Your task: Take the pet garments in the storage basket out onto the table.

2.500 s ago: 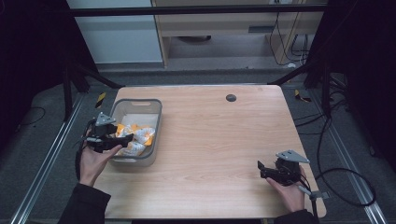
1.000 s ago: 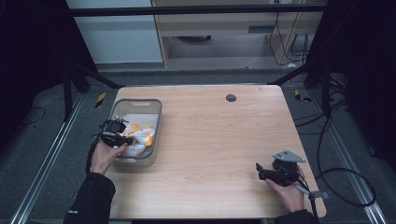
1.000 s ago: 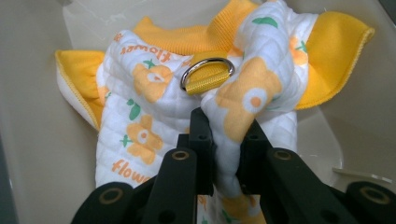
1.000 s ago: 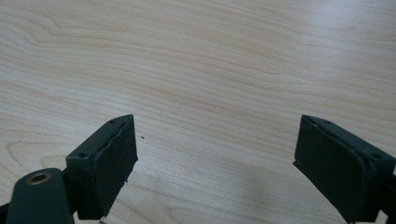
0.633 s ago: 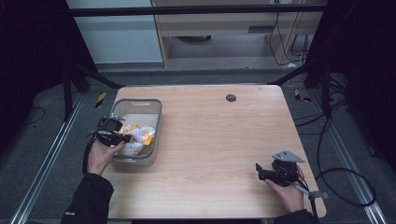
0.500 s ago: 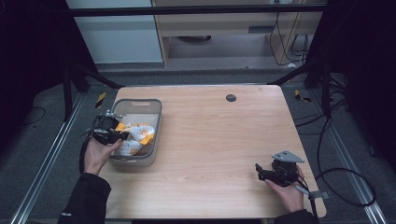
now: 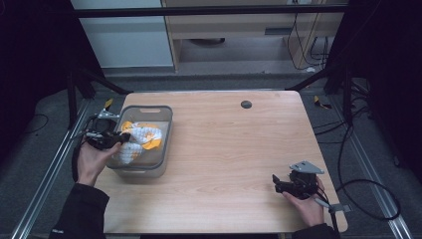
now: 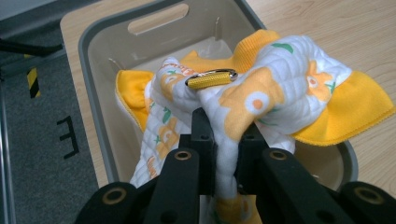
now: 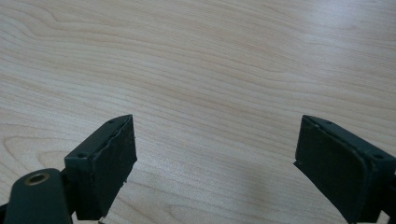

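A white and orange patterned cloth is bunched up in a grey plastic bin at the table's left side. My left gripper is shut on a fold of that cloth, lifting it above the bin's left wall. A gold metal ring sits on top of the cloth just beyond the jaws. My right gripper rests open near the table's front right corner, with bare wood between its fingers.
The wooden table has a round black grommet near its far edge. Metal frame rails run along the floor on the left. Cables lie on the floor to the right.
My left gripper has pulled leftward and back over the bin's left wall, drawing the cloth with it. The right gripper has stayed in place.
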The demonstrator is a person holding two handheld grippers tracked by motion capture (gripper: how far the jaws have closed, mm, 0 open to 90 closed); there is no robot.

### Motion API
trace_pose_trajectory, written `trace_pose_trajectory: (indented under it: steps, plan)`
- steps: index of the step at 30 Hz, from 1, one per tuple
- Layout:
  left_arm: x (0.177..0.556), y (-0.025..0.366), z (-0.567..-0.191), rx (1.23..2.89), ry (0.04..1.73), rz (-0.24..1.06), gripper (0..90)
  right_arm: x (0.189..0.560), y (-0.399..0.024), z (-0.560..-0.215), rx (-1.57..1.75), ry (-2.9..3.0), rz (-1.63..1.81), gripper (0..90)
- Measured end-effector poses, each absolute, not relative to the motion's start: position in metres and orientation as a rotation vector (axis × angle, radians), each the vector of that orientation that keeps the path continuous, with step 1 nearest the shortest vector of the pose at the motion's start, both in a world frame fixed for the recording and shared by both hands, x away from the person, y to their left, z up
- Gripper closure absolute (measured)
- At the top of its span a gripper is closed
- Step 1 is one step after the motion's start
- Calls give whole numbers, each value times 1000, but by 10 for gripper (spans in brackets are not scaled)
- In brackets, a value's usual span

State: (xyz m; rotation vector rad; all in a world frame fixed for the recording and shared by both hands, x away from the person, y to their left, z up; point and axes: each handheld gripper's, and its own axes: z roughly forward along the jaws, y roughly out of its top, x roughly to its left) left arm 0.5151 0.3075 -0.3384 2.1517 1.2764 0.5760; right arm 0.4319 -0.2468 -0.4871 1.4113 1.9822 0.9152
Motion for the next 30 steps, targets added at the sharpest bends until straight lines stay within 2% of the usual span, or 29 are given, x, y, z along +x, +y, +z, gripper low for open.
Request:
trace_pose_trajectory:
  steps: [30]
  plan:
    - [482,295,-284,2148,1060,608,816,431,-246,-487,1385,1966,911,121]
